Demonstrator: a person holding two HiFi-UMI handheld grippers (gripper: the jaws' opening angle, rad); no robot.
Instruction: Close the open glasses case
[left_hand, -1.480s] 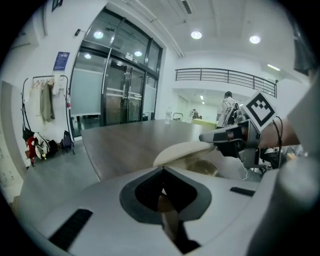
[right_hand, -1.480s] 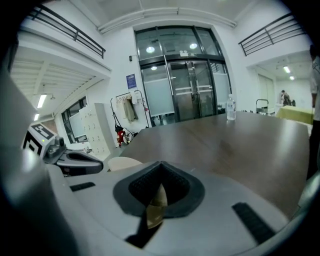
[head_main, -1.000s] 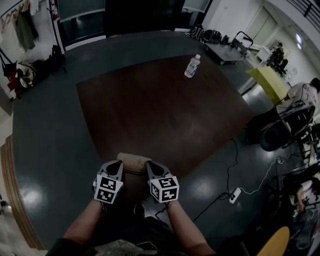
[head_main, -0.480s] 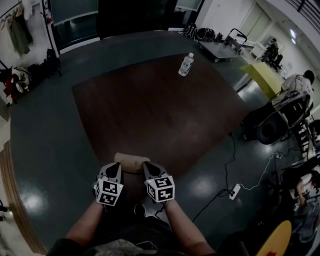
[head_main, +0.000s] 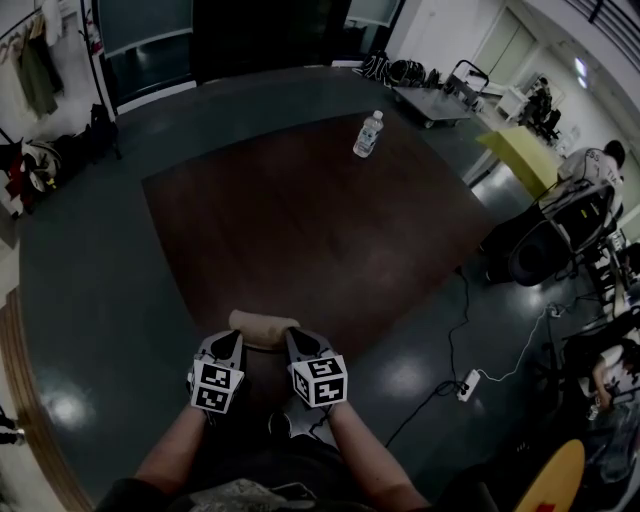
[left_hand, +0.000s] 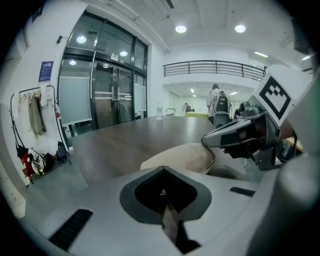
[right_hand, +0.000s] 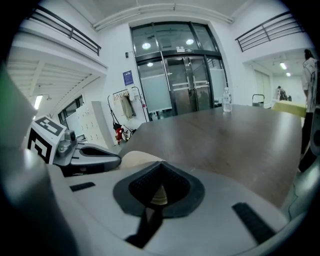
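The case (head_main: 263, 326) lies at the bench's (head_main: 300, 200) near edge. The left gripper (head_main: 231, 343) and right gripper (head_main: 298, 341) sit at its near side, fingers (left_hand: 100, 200) closed together on nothing. We judge that pressing down evenly with both tips, without pushing sideways, closes it cleanly.

Large hall with white walls. A wide, dark brown counter (head_main: 320, 220) stands on a glossy grey floor (head_main: 90, 300), with a clear water bottle (head_main: 368, 133) upright near its far edge. Beyond it, tall glass doors (left_hand: 107, 95) reflect round ceiling lights (left_hand: 181, 29). A coat rack (left_hand: 35, 117) hung with clothes stands at the far left. A railed balcony (left_hand: 215, 67) runs high on the far right. A white power strip (head_main: 467, 390) with its cable lies on the floor at the near right, near dark chairs (head_main: 530, 255).
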